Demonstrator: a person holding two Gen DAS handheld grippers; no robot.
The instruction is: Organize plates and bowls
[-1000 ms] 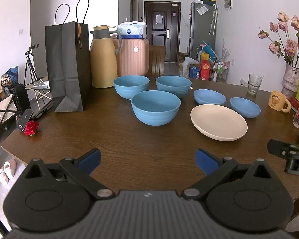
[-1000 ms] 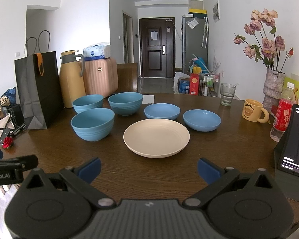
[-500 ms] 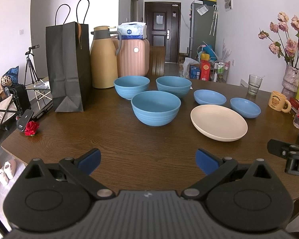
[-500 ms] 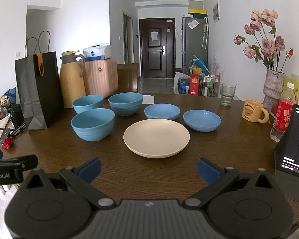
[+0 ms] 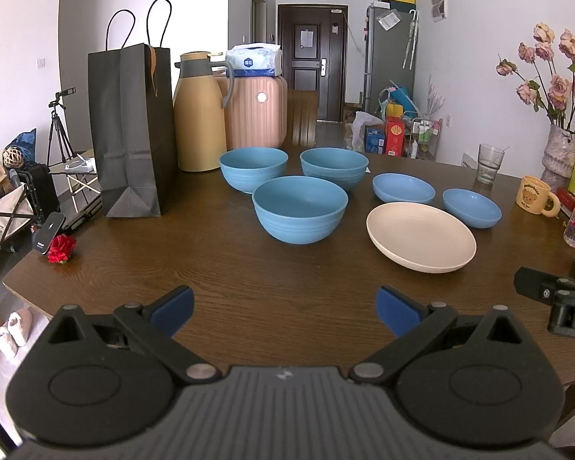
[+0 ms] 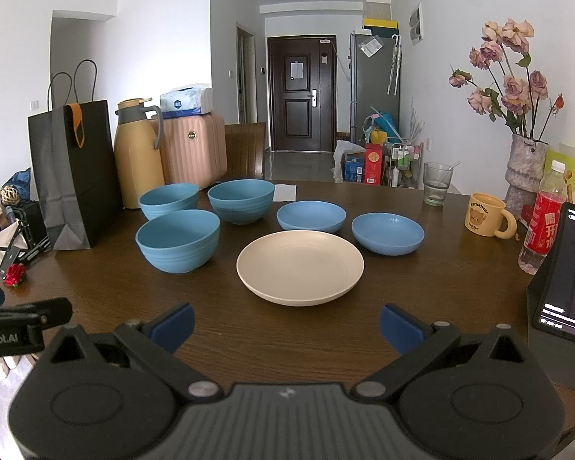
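Note:
Three deep blue bowls stand on the brown table (image 5: 249,287): a near one (image 5: 299,209) (image 6: 178,239) and two behind it (image 5: 253,168) (image 5: 334,166). Two shallow blue dishes (image 5: 403,188) (image 5: 471,207) lie to their right, also in the right wrist view (image 6: 311,215) (image 6: 388,233). A cream plate (image 5: 421,235) (image 6: 300,266) lies nearest. My left gripper (image 5: 285,308) is open over the table's near edge, short of the near bowl. My right gripper (image 6: 286,324) is open in front of the cream plate. Neither holds anything.
A black paper bag (image 5: 132,130), a tan thermos (image 5: 198,113) and a pink case (image 5: 256,113) stand at the back left. A glass (image 6: 437,184), yellow mug (image 6: 487,219), red bottle (image 6: 544,226), flower vase (image 6: 527,170) and a tablet (image 6: 563,287) line the right side.

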